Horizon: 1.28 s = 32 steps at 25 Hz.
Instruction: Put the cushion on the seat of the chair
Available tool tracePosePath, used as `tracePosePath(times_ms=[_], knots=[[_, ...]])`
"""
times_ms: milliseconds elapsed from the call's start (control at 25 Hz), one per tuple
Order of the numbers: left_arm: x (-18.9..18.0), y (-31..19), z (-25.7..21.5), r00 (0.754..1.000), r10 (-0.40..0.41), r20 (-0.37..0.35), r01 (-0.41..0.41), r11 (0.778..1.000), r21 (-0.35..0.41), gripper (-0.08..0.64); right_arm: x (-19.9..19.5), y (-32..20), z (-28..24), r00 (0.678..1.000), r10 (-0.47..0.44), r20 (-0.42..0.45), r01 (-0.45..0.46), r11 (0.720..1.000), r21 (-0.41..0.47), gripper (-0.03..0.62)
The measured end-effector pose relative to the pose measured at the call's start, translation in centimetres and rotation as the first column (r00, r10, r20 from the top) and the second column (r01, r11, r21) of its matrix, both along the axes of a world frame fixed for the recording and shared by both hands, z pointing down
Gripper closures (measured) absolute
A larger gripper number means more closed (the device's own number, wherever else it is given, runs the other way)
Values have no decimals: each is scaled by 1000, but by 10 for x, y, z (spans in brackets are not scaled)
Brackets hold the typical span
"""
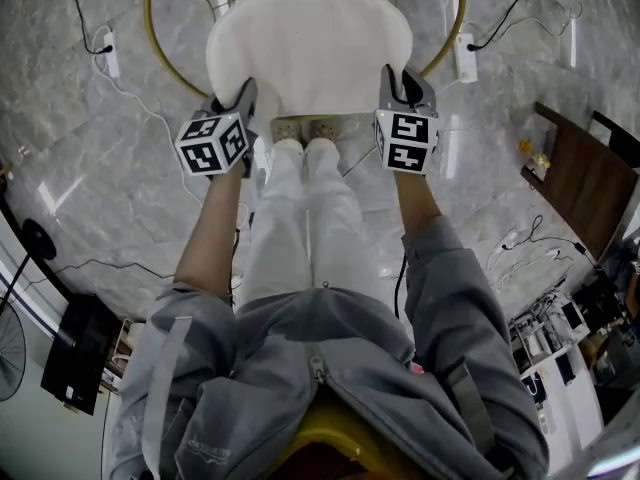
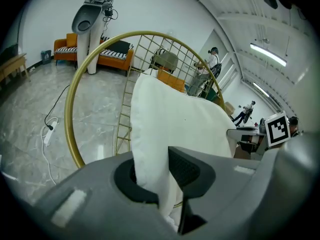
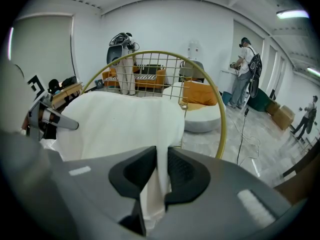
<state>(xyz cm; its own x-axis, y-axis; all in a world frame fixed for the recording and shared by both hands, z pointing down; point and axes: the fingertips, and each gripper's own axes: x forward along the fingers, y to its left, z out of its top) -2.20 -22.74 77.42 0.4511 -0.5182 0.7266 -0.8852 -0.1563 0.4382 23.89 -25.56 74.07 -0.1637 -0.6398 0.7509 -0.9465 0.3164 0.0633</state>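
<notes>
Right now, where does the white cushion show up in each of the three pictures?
Head view: cushion at top centre, framed by the chair's gold hoop.
Left gripper view: cushion in the centre, rising from the bottom, with the gold hoop behind it.
Right gripper view: cushion left of centre, with the gold hoop arching behind.
Shared landmark: the gold hoop.

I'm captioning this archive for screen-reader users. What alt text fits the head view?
From above, a person holds a white cushion by its near edge, the left gripper and right gripper each shut on it, over a gold-rimmed wire chair on a marble floor.
</notes>
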Motion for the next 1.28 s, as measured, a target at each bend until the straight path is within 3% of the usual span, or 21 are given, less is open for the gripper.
tracePosePath(times_ms=[520,720,760,800,840,880,1080,1200,1280], knots=[[-4,-19,38,999,26,47,-21,994,-105,463,-1,-20,41,998,42,-47,-46,995,-90,528],[-13,-26,47,994,-13,113,28,991,-128,151,2,-23,53,994,81,-79,-91,988,-125,475],[-18,-27,47,990,-19,141,36,992,-124,110,3,-24,54,991,92,-94,-104,987,-122,431],[-21,-27,46,986,-15,166,36,992,-120,90,5,-25,53,989,105,-108,-118,986,-115,301],[-23,-27,46,983,-4,184,26,993,-118,70,7,-26,52,986,116,-118,-129,986,-109,237],[-25,-27,46,980,9,198,15,993,-118,59,8,-27,51,985,122,-123,-135,985,-103,235],[-43,-29,32,950,2,312,19,998,-61,43,8,-28,41,985,114,-128,-125,989,-78,243],[-45,-33,12,944,-23,328,21,1000,9,64,5,-28,30,988,115,-107,-121,991,-49,315],[-39,-36,-8,948,-24,317,3,998,67,230,-2,-29,14,991,101,-85,-103,995,-18,461]])
